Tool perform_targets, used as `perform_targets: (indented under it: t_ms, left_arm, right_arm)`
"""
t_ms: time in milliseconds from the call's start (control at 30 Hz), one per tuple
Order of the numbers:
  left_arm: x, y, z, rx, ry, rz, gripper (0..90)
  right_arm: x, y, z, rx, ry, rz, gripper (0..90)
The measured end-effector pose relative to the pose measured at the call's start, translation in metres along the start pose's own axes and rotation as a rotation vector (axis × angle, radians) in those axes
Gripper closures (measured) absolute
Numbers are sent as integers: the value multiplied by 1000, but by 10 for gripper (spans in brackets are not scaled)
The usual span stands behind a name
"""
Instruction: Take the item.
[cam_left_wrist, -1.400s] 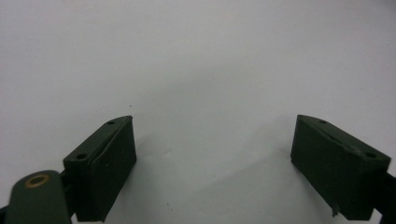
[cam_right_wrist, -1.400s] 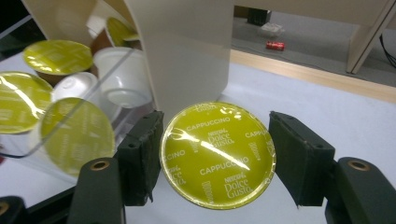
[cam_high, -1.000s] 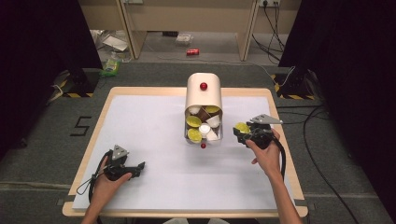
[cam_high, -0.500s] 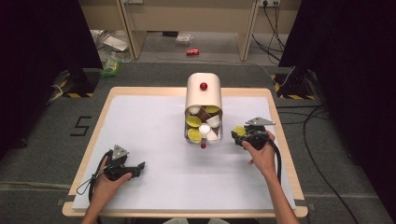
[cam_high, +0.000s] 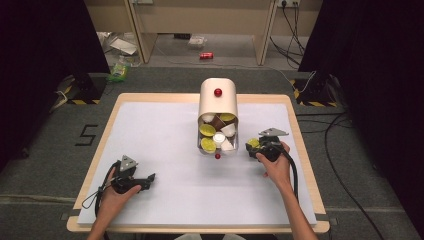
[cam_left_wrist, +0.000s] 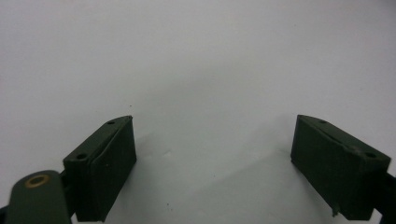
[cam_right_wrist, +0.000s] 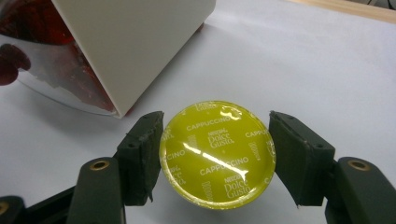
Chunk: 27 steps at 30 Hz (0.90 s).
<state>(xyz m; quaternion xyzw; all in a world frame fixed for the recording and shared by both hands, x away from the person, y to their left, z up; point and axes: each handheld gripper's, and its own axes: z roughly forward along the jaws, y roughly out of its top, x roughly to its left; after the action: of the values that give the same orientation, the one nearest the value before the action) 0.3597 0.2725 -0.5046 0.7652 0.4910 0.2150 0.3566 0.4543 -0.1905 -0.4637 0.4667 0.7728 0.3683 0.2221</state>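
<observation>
Your right hand-held gripper (cam_right_wrist: 215, 156) clamps the yellow capsule (cam_right_wrist: 217, 154); lower it level onto the desk (cam_right_wrist: 327, 70) beside the container (cam_right_wrist: 135, 42) before releasing.

— What did the left gripper view show?
— The left gripper (cam_left_wrist: 212, 163) hung over the white table sheet (cam_left_wrist: 201, 60), its two black jaws standing wide apart.
— Anything between them?
— Just bare sheet and their soft shadows; the pads (cam_left_wrist: 114, 161) touched nothing.

Yellow capsule (cam_right_wrist: 217, 155), foil lid facing camera
</observation>
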Motion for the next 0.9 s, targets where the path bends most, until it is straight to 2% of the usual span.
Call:
perform_targets:
  t_ms: [367, 500, 900]
  left_arm:
    - [0, 0, 0, 0, 0, 1, 133]
    - [0, 0, 0, 0, 0, 0, 133]
    - [0, 0, 0, 0, 0, 1, 133]
  right_arm:
    - [3, -4, 7, 29, 4, 1, 379]
    - [3, -5, 8, 36, 1, -14, 374]
    - [-1, -1, -9, 5, 23, 28, 246]
